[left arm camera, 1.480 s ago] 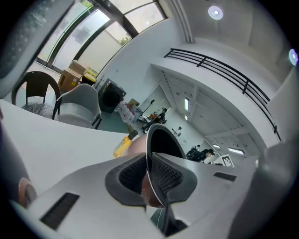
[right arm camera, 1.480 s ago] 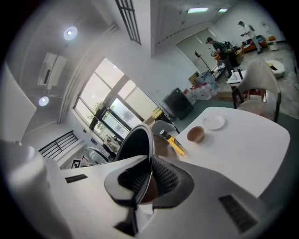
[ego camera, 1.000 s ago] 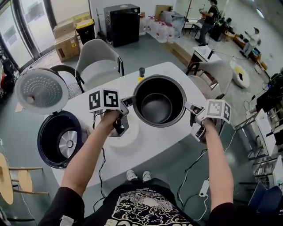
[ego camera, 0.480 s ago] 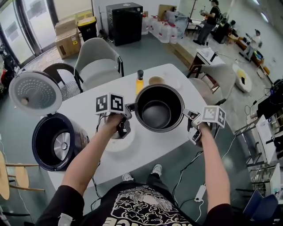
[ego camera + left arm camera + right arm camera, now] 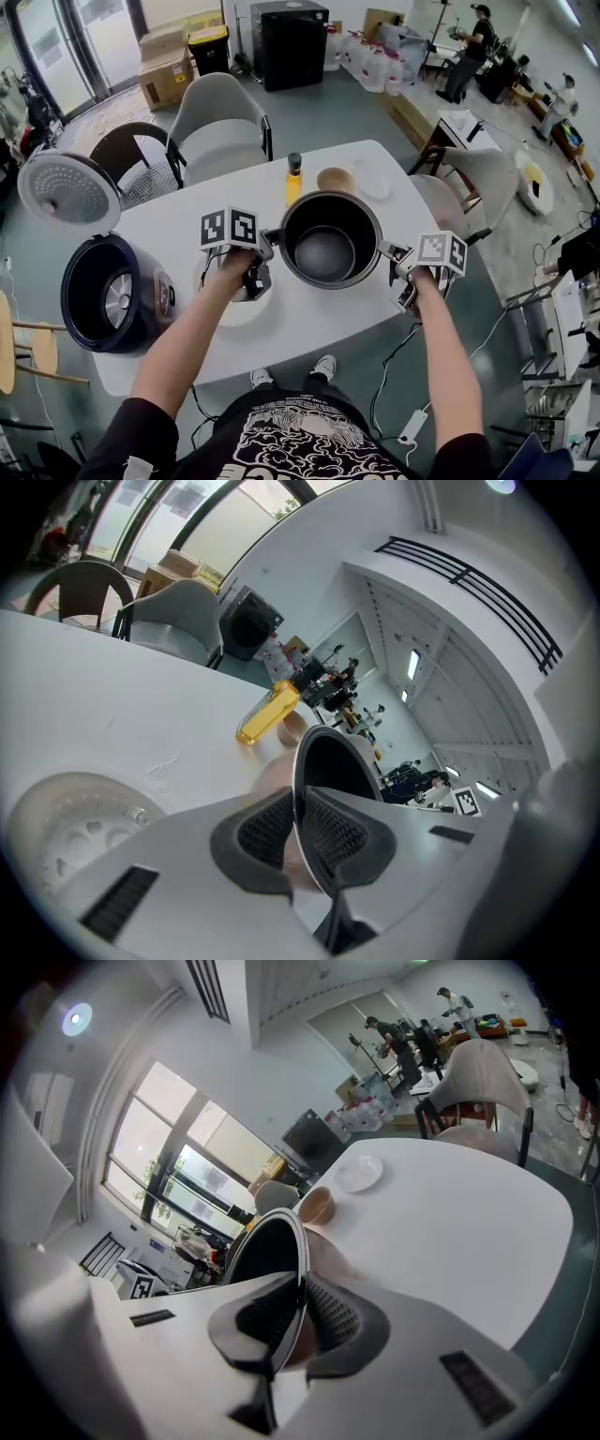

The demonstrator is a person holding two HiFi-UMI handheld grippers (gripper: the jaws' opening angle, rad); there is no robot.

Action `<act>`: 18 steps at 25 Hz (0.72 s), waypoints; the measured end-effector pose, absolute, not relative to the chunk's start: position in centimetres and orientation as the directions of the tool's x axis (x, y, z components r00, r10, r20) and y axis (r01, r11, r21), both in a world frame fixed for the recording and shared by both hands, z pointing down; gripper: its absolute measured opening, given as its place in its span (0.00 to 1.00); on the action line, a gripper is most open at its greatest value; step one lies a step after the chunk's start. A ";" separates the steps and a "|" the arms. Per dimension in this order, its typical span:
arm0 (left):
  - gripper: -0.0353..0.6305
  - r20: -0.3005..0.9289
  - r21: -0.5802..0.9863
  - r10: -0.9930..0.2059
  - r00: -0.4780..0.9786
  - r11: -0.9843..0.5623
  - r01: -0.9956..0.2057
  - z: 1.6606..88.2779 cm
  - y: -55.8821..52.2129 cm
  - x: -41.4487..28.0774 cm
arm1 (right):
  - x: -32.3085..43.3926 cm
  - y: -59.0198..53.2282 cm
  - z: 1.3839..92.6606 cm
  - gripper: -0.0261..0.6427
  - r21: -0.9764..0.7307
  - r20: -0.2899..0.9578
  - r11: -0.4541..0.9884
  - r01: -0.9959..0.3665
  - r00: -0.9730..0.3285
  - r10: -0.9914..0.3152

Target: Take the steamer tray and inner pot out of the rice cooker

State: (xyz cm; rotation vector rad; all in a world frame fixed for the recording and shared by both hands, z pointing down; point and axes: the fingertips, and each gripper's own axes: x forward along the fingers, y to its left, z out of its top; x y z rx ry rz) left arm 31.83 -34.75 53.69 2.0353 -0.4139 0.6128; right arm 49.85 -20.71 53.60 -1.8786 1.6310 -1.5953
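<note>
The dark metal inner pot (image 5: 330,246) hangs over the white table (image 5: 309,323), out of the rice cooker (image 5: 108,292). My left gripper (image 5: 268,240) is shut on the pot's left rim, and my right gripper (image 5: 390,255) is shut on its right rim. In the left gripper view the thin rim of the pot (image 5: 330,761) runs between the ribbed pads of the left gripper (image 5: 298,832). The right gripper view shows the same: the pot (image 5: 267,1246) is pinched in the right gripper (image 5: 298,1321). The white steamer tray (image 5: 232,302) lies on the table under my left hand; its holes show on the steamer tray (image 5: 70,822).
The rice cooker stands open at the table's left end, its lid (image 5: 67,192) raised. A yellow bottle (image 5: 293,183), a brown bowl (image 5: 336,179) and a white plate (image 5: 373,178) sit beyond the pot. Grey chairs (image 5: 220,122) stand behind the table. Cables hang off the front edge.
Both grippers have come down toward the table with the pot still held between them. The bottle, bowl and plate behind the pot have come into sight.
</note>
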 end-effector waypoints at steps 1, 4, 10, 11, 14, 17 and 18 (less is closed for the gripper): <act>0.12 0.576 0.693 -0.049 0.816 -0.500 -0.519 53.8 -34.8 31.7 | 49.8 -20.8 53.8 0.11 -0.710 0.579 -0.377 -0.595 -0.188 -0.793; 0.13 0.582 0.686 -0.051 0.811 -0.504 -0.524 53.7 -34.7 32.1 | 50.1 -20.9 54.0 0.12 -0.713 0.580 -0.370 -0.596 -0.204 -0.789; 0.14 0.580 0.682 -0.053 0.813 -0.514 -0.520 52.9 -34.2 32.9 | 51.1 -20.6 53.3 0.12 -0.702 0.579 -0.348 -0.621 -0.212 -0.788; 0.14 0.581 0.678 -0.055 0.812 -0.519 -0.520 52.8 -34.0 33.1 | 51.3 -20.5 53.2 0.13 -0.690 0.584 -0.345 -0.636 -0.209 -0.784; 0.14 0.587 0.655 -0.073 0.806 -0.542 -0.526 52.5 -34.0 33.6 | 52.2 -20.4 52.9 0.13 -0.621 0.610 -0.330 -0.711 -0.174 -0.773; 0.17 0.589 0.629 -0.089 0.803 -0.573 -0.525 52.1 -34.2 33.4 | 52.3 -20.7 52.0 0.13 -0.555 0.621 -0.303 -0.775 -0.143 -0.771; 0.17 0.586 0.622 -0.098 0.804 -0.582 -0.524 51.7 -34.3 33.2 | 52.2 -21.0 51.3 0.13 -0.541 0.618 -0.287 -0.791 -0.142 -0.773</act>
